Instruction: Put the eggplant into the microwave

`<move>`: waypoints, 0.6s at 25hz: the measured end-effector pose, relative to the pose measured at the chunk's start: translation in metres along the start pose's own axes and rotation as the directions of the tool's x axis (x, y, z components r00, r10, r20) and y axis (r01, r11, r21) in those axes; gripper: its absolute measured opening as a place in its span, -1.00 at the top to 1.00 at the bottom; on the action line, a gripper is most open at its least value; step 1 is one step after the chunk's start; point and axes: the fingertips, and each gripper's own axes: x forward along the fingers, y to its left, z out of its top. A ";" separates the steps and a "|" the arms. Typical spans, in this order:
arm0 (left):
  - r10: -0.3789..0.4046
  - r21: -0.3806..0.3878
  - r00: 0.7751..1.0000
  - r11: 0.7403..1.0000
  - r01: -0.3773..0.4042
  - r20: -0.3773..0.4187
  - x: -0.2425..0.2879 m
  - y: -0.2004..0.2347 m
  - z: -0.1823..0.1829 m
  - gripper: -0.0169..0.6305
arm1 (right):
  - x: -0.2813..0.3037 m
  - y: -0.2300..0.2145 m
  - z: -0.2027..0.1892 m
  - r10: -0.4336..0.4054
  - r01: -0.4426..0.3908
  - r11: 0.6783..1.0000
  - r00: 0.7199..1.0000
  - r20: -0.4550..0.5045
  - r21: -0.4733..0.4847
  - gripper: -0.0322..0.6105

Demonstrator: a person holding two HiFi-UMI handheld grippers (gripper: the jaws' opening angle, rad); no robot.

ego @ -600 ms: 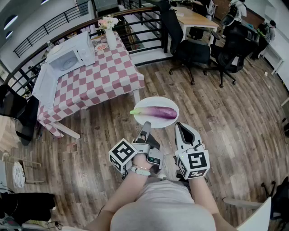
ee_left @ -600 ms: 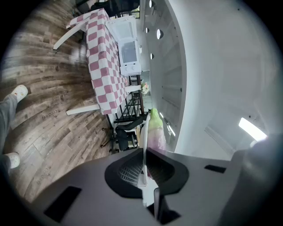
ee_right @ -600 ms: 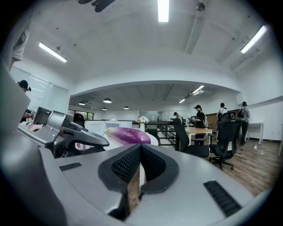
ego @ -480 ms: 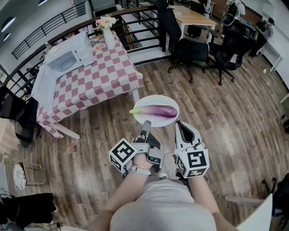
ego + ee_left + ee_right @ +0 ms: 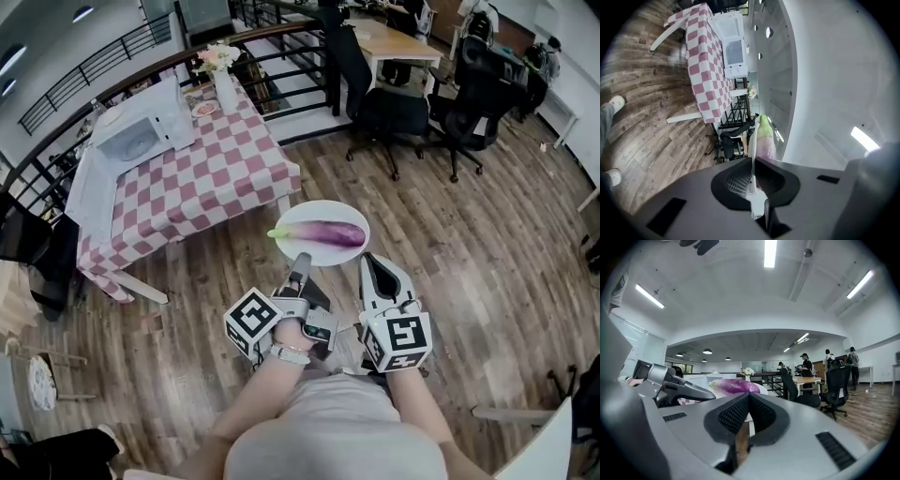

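Eggplant (image 5: pixel 330 233) inside plate (image 5: pixel 323 212) rim, near edge clamped, microwave (image 5: pixel 145 120) well apart.

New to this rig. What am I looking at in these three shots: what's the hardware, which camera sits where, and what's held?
There is no robot here. A person holds a two-jaw gripper in each hand. The head view comes from a camera on the person's head, looking down. The other two views come from cameras riding on each gripper, looking along its jaws. The left gripper and right gripper are both shut on the near rim of a white plate, held above the wooden floor. A purple eggplant lies on it. Further off, a checkered table carries a white microwave.
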 end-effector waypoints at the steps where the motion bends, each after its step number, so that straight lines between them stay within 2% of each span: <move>1: 0.003 -0.003 1.000 1.000 -0.003 -0.002 0.001 0.000 0.005 0.88 | 0.004 0.003 0.001 0.000 0.000 1.000 1.000 0.000 0.007 0.83; 15: 0.044 -0.036 0.999 0.998 -0.044 0.008 0.014 0.013 0.083 0.88 | 0.069 0.051 -0.003 0.020 -0.020 1.000 0.999 -0.045 0.003 0.82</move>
